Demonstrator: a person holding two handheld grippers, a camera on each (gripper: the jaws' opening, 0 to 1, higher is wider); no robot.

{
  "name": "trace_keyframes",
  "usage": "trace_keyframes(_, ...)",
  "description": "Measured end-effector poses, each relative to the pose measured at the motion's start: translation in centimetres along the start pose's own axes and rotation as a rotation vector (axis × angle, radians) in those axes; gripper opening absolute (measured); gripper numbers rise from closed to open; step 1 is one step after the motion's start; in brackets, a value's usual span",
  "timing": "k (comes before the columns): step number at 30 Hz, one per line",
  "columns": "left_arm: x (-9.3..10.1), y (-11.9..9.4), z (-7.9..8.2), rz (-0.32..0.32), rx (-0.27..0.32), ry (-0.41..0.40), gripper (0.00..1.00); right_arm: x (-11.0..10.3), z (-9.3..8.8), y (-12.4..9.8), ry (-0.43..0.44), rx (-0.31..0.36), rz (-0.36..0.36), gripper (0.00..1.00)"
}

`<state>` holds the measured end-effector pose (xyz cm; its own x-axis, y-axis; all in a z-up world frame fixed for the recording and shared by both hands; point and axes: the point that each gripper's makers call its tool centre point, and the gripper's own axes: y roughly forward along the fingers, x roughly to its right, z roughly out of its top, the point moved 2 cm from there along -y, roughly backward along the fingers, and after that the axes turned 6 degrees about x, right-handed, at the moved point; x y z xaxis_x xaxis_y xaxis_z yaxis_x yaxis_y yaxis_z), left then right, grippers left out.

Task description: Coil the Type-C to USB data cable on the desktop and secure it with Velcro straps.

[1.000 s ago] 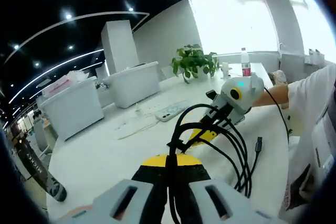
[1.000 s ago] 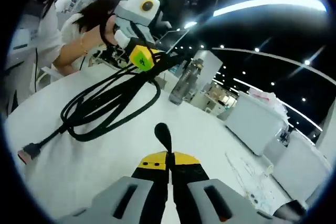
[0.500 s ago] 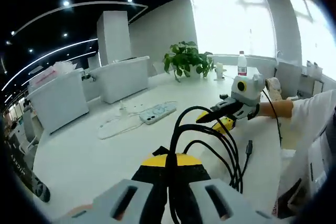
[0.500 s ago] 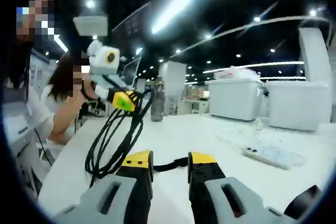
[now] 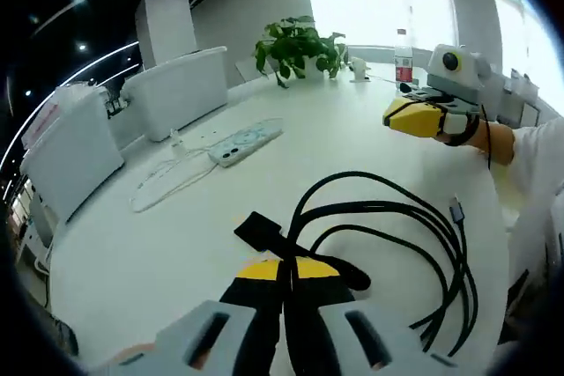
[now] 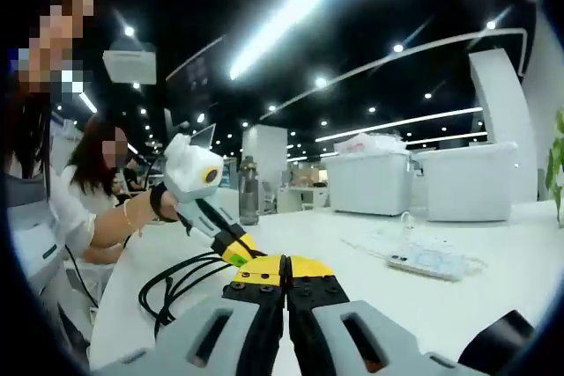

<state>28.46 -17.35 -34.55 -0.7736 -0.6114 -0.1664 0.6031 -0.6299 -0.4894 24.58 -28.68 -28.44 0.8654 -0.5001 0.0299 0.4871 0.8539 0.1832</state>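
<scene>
Left gripper view: left tool (image 5: 284,277), pressed together, pinches the black cable (image 5: 397,226) coiled on a white tabletop (image 5: 159,244); right tool (image 6: 285,270) is closed, holding nothing visible.

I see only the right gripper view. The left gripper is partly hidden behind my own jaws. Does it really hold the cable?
Observer: Yes. In the left gripper view the left gripper is shut on the black cable, whose loops lie spread on the white table.
Operator: Where is the Velcro strap?
Observer: A flat black strap sticks out just to the left of those jaws. It seems to lie open, not wrapped around the loops.
Operator: And the plug?
Observer: One small plug lies free on the table at the far side of the loops, below the right gripper, which holds nothing.
</scene>
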Motion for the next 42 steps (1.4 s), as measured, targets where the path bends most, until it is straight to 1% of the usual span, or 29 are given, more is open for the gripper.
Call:
trace_keyframes(1, 0.1, 0.1, -0.2, 0.001, -0.006, 0.009, 0.06, -0.6, 0.1, 0.3, 0.017, 0.004, 0.020, 0.01)
trace_keyframes(2, 0.1, 0.2, -0.2, 0.002, -0.004, 0.014, 0.06, -1.3, 0.0, 0.6, 0.003, -0.008, 0.052, 0.01)
trace_keyframes(3, 0.2, 0.2, -0.2, 0.004, 0.006, 0.034, 0.06, -2.0, -0.4, 0.9, -0.020, -0.035, 0.097, 0.05)
trace_keyframes(4, 0.2, 0.1, -0.1, 0.006, 0.024, 0.048, 0.07, -2.6, -0.9, 1.2, -0.038, -0.066, 0.124, 0.12)
trace_keyframes(5, 0.3, 0.0, 0.0, 0.006, 0.034, 0.054, 0.09, -2.8, -1.2, 1.4, -0.052, -0.078, 0.132, 0.21)
trace_keyframes(6, 0.3, -0.2, 0.2, 0.009, 0.052, 0.055, 0.10, -3.2, -2.0, 1.5, -0.094, -0.113, 0.150, 0.22)
trace_keyframes(7, 0.2, -0.4, 0.2, 0.011, 0.060, 0.054, 0.10, -3.5, -2.7, 1.7, -0.153, -0.146, 0.169, 0.21)
trace_keyframes(9, 0.0, -1.0, 0.5, 0.019, 0.094, 0.073, 0.11, -4.3, -3.5, 1.9, -0.199, -0.173, 0.209, 0.19)
trace_keyframes(10, -0.4, -1.3, 0.7, 0.038, 0.115, 0.075, 0.11, -4.7, -3.8, 2.0, -0.214, -0.185, 0.226, 0.19)
trace_keyframes(12, -1.4, -1.6, 1.2, 0.074, 0.151, 0.087, 0.11, -5.4, -4.8, 2.2, -0.296, -0.230, 0.265, 0.19)
trace_keyframes(14, -2.3, -1.4, 1.4, 0.106, 0.155, 0.084, 0.11, -5.7, -5.9, 2.5, -0.395, -0.285, 0.290, 0.20)
trace_keyframes(16, -2.9, -0.8, 1.2, 0.126, 0.148, 0.107, 0.11, -5.9, -6.5, 2.8, -0.476, -0.314, 0.299, 0.20)
trace_keyframes(18, -2.8, 0.0, 0.7, 0.111, 0.135, 0.106, 0.11, -5.9, -6.8, 3.3, -0.566, -0.327, 0.305, 0.20)
trace_keyframes(19, -2.4, 0.4, 0.4, 0.092, 0.133, 0.098, 0.11, -5.5, -6.8, 3.7, -0.607, -0.331, 0.289, 0.20)
trace_keyframes(20, -2.1, 0.7, 0.3, 0.082, 0.130, 0.091, 0.11, -5.2, -7.0, 4.3, -0.625, -0.334, 0.279, 0.20)
trace_keyframes(23, -1.7, 1.3, -0.3, 0.074, 0.113, 0.097, 0.11, -4.5, -7.8, 5.3, -0.686, -0.363, 0.283, 0.20)
trace_keyframes(25, -1.7, 1.3, -0.7, 0.077, 0.100, 0.108, 0.10, -3.9, -8.3, 5.8, -0.757, -0.388, 0.292, 0.20)
trace_keyframes(26, -1.7, 1.3, -0.8, 0.078, 0.096, 0.108, 0.10, -3.8, -8.4, 6.0, -0.755, -0.373, 0.286, 0.20)
trace_keyframes(28, -1.8, 1.1, -0.9, 0.083, 0.103, 0.100, 0.09, -3.6, -8.4, 6.3, -0.761, -0.366, 0.291, 0.20)
trace_keyframes(29, -1.9, 1.0, -1.0, 0.085, 0.104, 0.095, 0.09, -3.4, -8.3, 6.4, -0.764, -0.362, 0.282, 0.19)
trace_keyframes(31, -2.0, 0.8, -1.2, 0.090, 0.103, 0.085, 0.09, -3.5, -8.3, 6.6, -0.732, -0.339, 0.281, 0.17)
trace_keyframes(32, -2.0, 0.8, -1.3, 0.092, 0.103, 0.082, 0.09, -3.7, -8.6, 6.4, -0.741, -0.353, 0.309, 0.17)
trace_keyframes(33, -2.1, 0.7, -1.4, 0.096, 0.102, 0.074, 0.08, -3.5, -8.8, 6.1, -0.781, -0.374, 0.311, 0.17)
trace_keyframes(34, -2.0, 0.6, -1.5, 0.094, 0.105, 0.069, 0.08, -3.7, -8.6, 6.1, -0.778, -0.357, 0.313, 0.17)
trace_keyframes(36, -1.8, 0.7, -1.5, 0.089, 0.113, 0.061, 0.05, -3.7, -8.6, 6.2, -0.791, -0.358, 0.320, 0.17)
trace_keyframes(38, -1.6, 0.7, -1.4, 0.093, 0.117, 0.065, 0.05, -3.6, -8.7, 6.7, -0.801, -0.358, 0.306, 0.17)
trace_keyframes(39, -1.6, 0.7, -1.4, 0.096, 0.115, 0.072, 0.05, -3.6, -8.7, 6.9, -0.796, -0.349, 0.305, 0.17)
trace_keyframes(40, -1.6, 0.7, -1.4, 0.096, 0.114, 0.074, 0.05, -3.6, -8.6, 7.2, -0.767, -0.329, 0.294, 0.15)
trace_keyframes(42, -1.5, 0.6, -1.5, 0.093, 0.118, 0.064, 0.05, -3.7, -8.5, 7.4, -0.742, -0.309, 0.293, 0.12)
